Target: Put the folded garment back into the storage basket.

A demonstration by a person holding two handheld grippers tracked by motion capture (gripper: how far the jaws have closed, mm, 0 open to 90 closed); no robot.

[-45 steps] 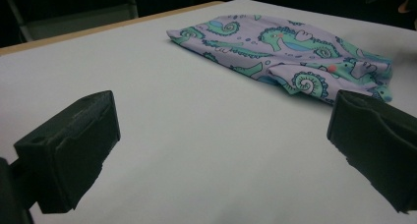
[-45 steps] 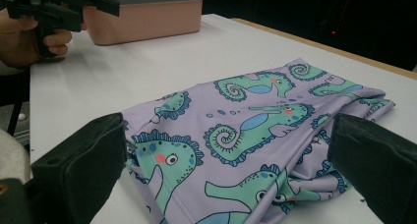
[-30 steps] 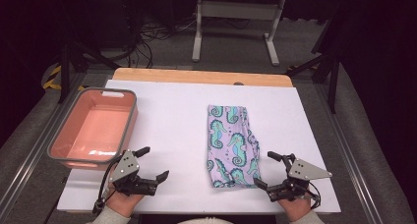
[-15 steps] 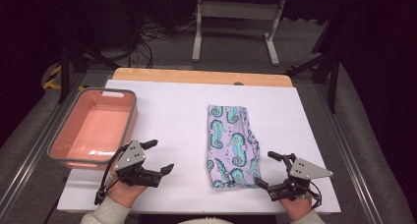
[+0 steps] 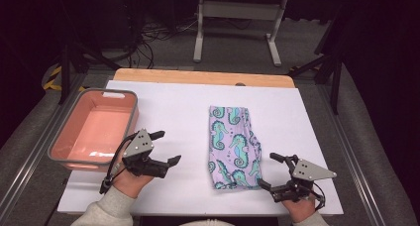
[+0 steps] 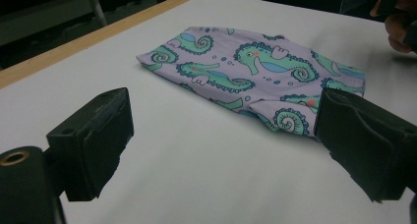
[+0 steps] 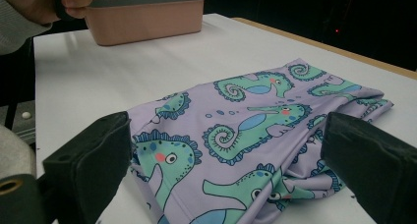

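A folded lilac cloth printed with green seahorses [image 5: 234, 145] lies on the white table [image 5: 178, 112], right of centre. It also shows in the left gripper view [image 6: 255, 76] and close up in the right gripper view [image 7: 255, 135]. My left gripper [image 5: 166, 149] stands open above the table, left of the cloth, with nothing between its jaws. My right gripper [image 5: 267, 170] is open too, low at the cloth's near right corner, jaws on either side of that corner without holding it.
A pink bin with a grey rim [image 5: 64, 149] stands empty at the table's left edge, also seen in the right gripper view [image 7: 147, 13]. A wooden strip [image 5: 198, 77] runs along the far edge. Beyond the table are cables and a metal stand [image 5: 237, 18].
My left gripper has moved forward and right, away from the near edge toward the cloth. The right gripper has barely shifted. The cloth lies as before.
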